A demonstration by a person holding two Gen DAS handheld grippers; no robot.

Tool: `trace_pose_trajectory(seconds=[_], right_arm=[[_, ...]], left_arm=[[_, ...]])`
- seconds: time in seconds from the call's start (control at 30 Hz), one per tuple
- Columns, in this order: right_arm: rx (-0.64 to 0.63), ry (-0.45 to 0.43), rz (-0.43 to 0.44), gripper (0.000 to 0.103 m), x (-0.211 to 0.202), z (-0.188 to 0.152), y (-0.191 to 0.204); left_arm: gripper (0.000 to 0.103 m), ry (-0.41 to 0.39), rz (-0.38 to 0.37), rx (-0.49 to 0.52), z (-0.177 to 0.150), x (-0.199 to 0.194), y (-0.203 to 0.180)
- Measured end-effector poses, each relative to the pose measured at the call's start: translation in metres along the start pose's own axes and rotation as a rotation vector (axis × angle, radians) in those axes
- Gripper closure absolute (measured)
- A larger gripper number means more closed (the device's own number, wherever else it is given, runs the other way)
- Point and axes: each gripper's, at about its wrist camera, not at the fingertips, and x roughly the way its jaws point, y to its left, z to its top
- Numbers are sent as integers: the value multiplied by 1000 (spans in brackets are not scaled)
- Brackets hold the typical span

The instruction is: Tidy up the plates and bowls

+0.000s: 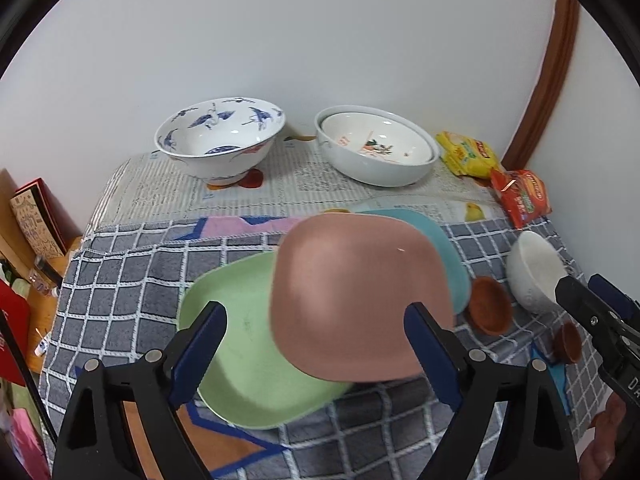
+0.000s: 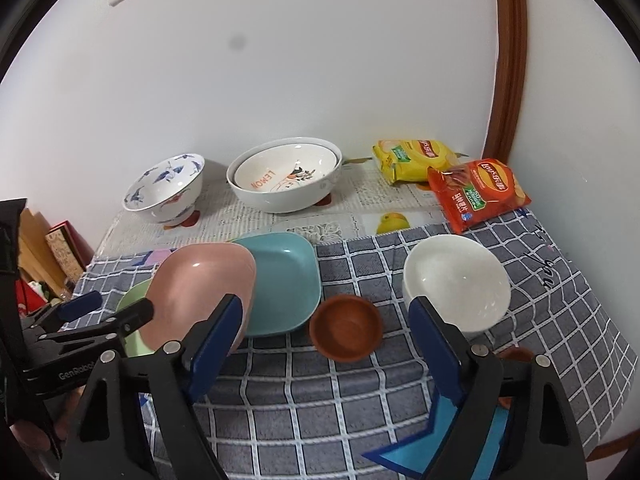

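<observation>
Three square plates overlap on the grey checked cloth: a pink plate (image 1: 356, 296) (image 2: 200, 284) on top, a green plate (image 1: 248, 360) (image 2: 130, 304) under its left side, and a teal plate (image 1: 444, 248) (image 2: 284, 280) under its right side. My left gripper (image 1: 318, 344) (image 2: 112, 312) hovers open over the pink and green plates, its pads touching nothing. To the right, my right gripper (image 2: 328, 332) (image 1: 592, 296) stands open above a small brown bowl (image 2: 346, 328) (image 1: 490, 310). A white bowl (image 2: 456, 280) (image 1: 534, 272) sits just beyond its right finger. A second small brown bowl (image 1: 568, 340) is partly hidden.
At the back on newspaper stand a blue-patterned bowl (image 1: 220, 140) (image 2: 166, 188) and two nested white bowls (image 1: 376, 148) (image 2: 284, 180). Yellow (image 2: 412, 160) and red (image 2: 476, 192) chip bags lie at the back right corner. Boxes (image 1: 36, 216) stand past the table's left edge.
</observation>
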Motion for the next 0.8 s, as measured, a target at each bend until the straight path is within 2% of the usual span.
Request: trace_pose_trajectory(seconds=[0.13, 0.3, 0.4, 0.6, 0.8], right_arm=[[12, 20, 17, 21, 16, -1, 3], [27, 63, 50, 29, 39, -4, 6], [22, 87, 86, 34, 49, -9, 11], [-18, 101, 134, 37, 67, -13, 32], [-36, 122, 171, 45, 82, -13, 50]], left_arm=[[22, 14, -4, 2, 8, 13, 7], [23, 27, 0, 29, 16, 33, 2], [33, 40, 25, 40, 16, 45, 1], [33, 66, 7, -5, 13, 59, 13], [42, 76, -3, -32, 11, 66, 20]])
